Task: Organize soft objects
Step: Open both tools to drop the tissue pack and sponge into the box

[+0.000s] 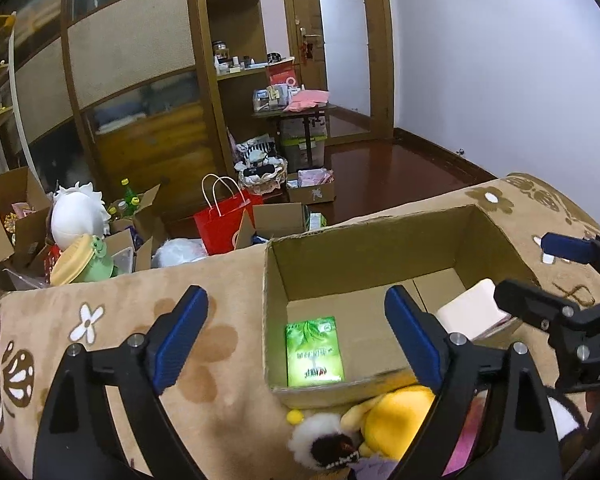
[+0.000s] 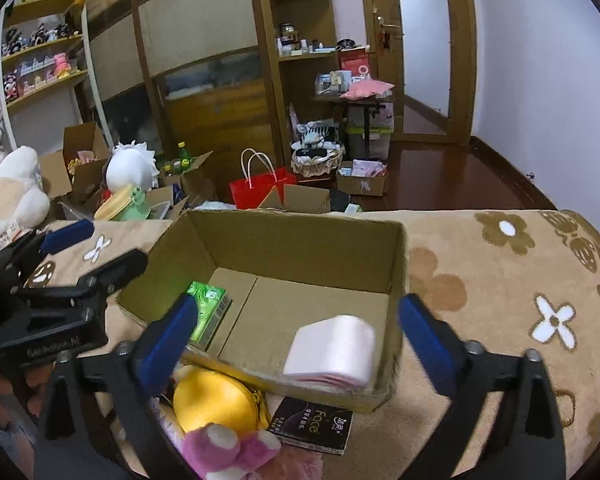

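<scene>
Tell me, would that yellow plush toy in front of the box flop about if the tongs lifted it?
Probably. The yellow plush toy looks rounded, stuffed and squashy, so it should dent under the pads and sag rather than stay stiff. It likely weighs little for its bulk and seems unlikely to break.

"Face" in pale letters on black tissue pack (image 2: 312, 426) lying before cardboard box (image 2: 300, 236). Chinese characters on green tissue pack (image 1: 314, 354), unreadable.

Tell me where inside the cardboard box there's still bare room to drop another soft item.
The box floor is bare between the green tissue pack and the pink pack, and back toward the far wall. The blanket in front is crowded with the yellow plush and black pack.
</scene>
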{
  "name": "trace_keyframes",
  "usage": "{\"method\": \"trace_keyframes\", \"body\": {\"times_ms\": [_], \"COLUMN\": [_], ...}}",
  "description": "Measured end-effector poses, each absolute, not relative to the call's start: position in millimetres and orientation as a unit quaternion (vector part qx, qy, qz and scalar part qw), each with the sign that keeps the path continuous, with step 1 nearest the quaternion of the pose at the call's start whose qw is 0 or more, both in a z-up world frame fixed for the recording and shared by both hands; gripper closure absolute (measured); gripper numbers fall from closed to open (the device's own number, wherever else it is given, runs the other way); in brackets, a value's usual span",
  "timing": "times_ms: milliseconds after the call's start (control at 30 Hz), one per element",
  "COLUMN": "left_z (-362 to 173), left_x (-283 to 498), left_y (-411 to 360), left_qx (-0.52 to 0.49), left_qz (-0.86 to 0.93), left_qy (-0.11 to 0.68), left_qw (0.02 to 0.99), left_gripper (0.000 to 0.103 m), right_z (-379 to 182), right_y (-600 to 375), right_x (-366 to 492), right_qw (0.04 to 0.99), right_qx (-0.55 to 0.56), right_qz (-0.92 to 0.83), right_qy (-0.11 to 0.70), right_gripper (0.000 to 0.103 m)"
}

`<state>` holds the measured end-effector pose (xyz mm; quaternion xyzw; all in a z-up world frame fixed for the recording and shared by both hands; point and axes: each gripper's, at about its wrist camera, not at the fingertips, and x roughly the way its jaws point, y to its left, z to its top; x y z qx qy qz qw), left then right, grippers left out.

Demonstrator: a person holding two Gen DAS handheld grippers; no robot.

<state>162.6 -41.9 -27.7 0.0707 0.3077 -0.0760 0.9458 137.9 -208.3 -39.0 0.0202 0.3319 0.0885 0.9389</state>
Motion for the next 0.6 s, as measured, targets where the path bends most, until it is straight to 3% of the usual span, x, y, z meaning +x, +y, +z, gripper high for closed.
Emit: {"method": "trace_keyframes", "body": {"times_ms": [167, 600], "left_z": [-26.9, -30.1], "left_x": [145.6, 106.4], "left_y": [-41.1, -29.6], "left_qx": [0.07, 0.063], "left_qz": [-0.077, -0.077], "left_qy": [0.318, 0.36], "left_qw": [0.942, 0.928], "left_gripper": [0.004, 0.003], "right_z": [-36.4, -20.0], "right_y": [-209.1, -214.4], "right_x": [129.1, 91.2], "right_qw": [0.938, 0.938], "right_qx": [0.036, 0.07], "right_qz": [0.085, 0.067], "right_qy": [0.335, 0.332], "right_gripper": [0.0, 0.0]}}
